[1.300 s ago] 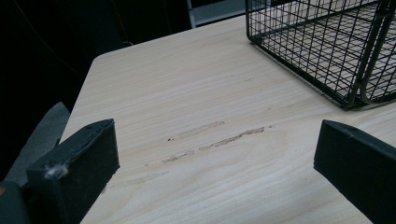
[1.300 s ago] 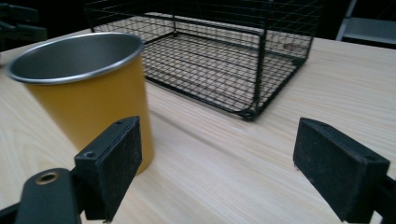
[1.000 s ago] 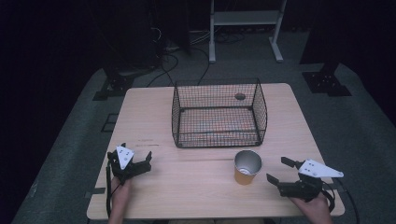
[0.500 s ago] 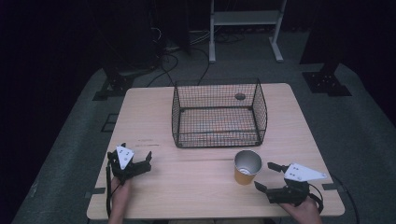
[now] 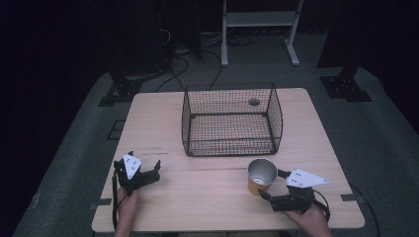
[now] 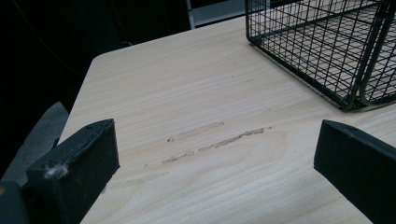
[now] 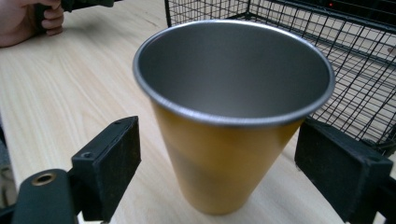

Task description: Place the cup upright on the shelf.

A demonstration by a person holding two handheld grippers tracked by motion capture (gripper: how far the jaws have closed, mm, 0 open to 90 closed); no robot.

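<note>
While my right claw sits low on the table, released, its jaws stand wide to either side of the cup without touching it. That cup stands upright, mouth up, near the front right of the table, just in front of the basket. It lies straight ahead of this claw, its long axis vertical. My left claw rests well apart at the front left, also released, holding nothing.
</note>
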